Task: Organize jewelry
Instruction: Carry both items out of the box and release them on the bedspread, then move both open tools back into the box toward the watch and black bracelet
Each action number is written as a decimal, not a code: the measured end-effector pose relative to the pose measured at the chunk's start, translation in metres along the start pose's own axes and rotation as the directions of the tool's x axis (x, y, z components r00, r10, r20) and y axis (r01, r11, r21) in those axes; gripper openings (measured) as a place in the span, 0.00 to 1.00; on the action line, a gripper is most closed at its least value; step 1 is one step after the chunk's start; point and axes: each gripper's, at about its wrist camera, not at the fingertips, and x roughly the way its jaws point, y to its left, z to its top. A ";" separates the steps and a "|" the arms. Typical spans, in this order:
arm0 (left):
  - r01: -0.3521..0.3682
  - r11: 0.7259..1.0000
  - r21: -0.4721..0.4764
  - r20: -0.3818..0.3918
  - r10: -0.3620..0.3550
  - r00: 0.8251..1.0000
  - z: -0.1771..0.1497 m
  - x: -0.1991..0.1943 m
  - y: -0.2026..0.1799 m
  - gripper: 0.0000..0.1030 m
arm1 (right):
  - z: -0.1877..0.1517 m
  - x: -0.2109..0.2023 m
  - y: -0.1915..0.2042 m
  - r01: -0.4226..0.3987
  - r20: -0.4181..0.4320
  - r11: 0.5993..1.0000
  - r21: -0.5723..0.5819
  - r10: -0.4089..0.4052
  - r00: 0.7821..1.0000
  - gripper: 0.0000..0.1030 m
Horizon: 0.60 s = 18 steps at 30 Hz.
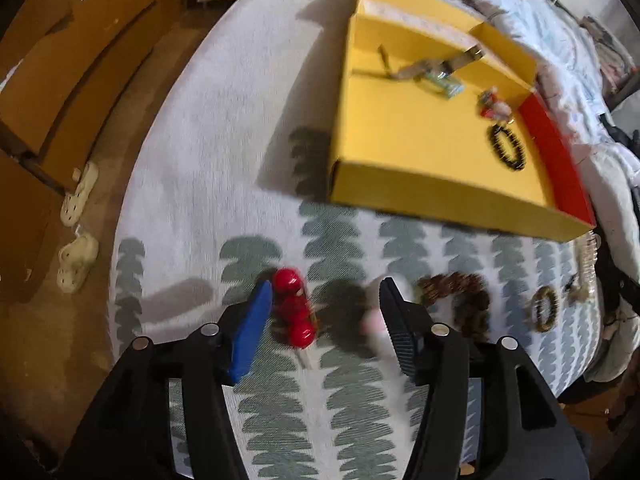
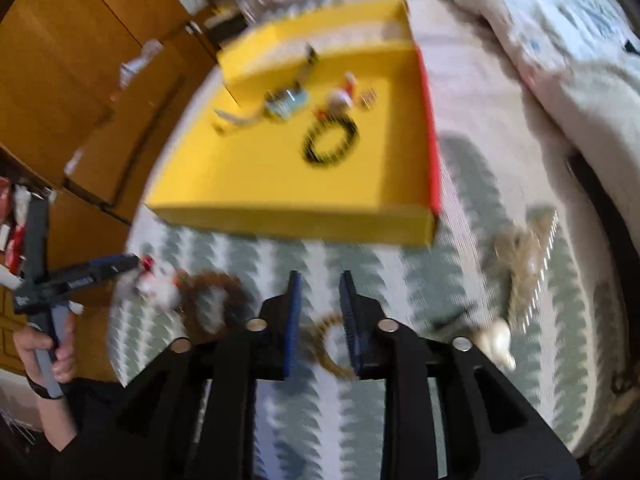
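Observation:
On the leaf-print bedspread [image 1: 192, 152] stands a yellow box [image 1: 400, 152] holding a black bead bracelet [image 1: 506, 148], a watch [image 1: 436, 74] and a small red-and-white piece [image 1: 494, 105]. My left gripper [image 1: 324, 292] is open. Red beads [image 1: 292, 308] lie just inside its blue left pad, and a blurred pinkish bit lies by the right finger. A brown bead bracelet [image 1: 460, 296] is to its right. My right gripper [image 2: 320, 276] stands with a narrow gap between its pads. A small golden-brown bracelet [image 2: 332, 346] lies on the cloth under that gap, unpinched. The box [image 2: 280, 184] is beyond.
Wooden cupboards [image 1: 60, 80] and white power strips [image 1: 80, 196] on the floor line the left side. Rumpled bedding [image 1: 560, 40] rises behind and right of the box. A beige tasselled piece with a clear bead strand [image 2: 520, 264] lies at the right. A hand [image 2: 52, 348] holds the left gripper.

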 end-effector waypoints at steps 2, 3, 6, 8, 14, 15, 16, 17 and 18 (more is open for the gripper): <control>-0.015 1.000 0.001 0.011 0.015 1.000 0.004 -0.004 -0.002 0.62 | 0.009 -0.001 0.005 0.011 0.052 1.000 0.001 -0.011 0.999 0.48; -0.013 1.000 -0.002 0.022 0.013 1.000 0.006 -0.007 -0.004 0.62 | 0.014 -0.001 0.007 0.021 0.074 1.000 -0.002 -0.021 0.997 0.56; 0.030 0.999 0.024 0.080 -0.032 0.996 0.013 -0.017 -0.016 0.69 | 0.032 0.011 0.010 0.019 0.113 1.000 0.006 -0.019 0.993 0.62; 0.023 0.999 0.027 0.112 -0.025 0.993 0.023 -0.016 -0.022 0.69 | 0.048 0.026 0.009 0.048 0.097 0.999 0.023 -0.050 0.994 0.62; 0.076 0.997 0.001 0.069 -0.076 0.995 0.072 0.012 -0.041 0.69 | 0.084 0.078 -0.003 0.062 0.035 0.995 0.073 -0.065 0.997 0.62; 0.084 0.996 -0.003 0.067 -0.083 0.994 0.078 0.012 -0.041 0.69 | 0.090 0.085 -0.006 0.058 0.025 0.995 0.086 -0.060 0.998 0.62; 0.090 0.996 -0.018 0.067 -0.089 0.994 0.091 0.018 -0.045 0.69 | 0.095 0.091 -0.009 0.060 0.015 0.993 0.098 -0.062 0.998 0.62; 0.093 0.995 -0.030 0.069 -0.091 0.993 0.099 0.020 -0.046 0.69 | 0.101 0.096 -0.013 0.056 0.013 0.992 0.109 -0.058 0.998 0.62; 0.096 0.995 -0.039 0.069 -0.093 0.993 0.105 0.023 -0.046 0.69 | 0.104 0.099 -0.014 0.052 0.011 0.992 0.116 -0.053 0.999 0.62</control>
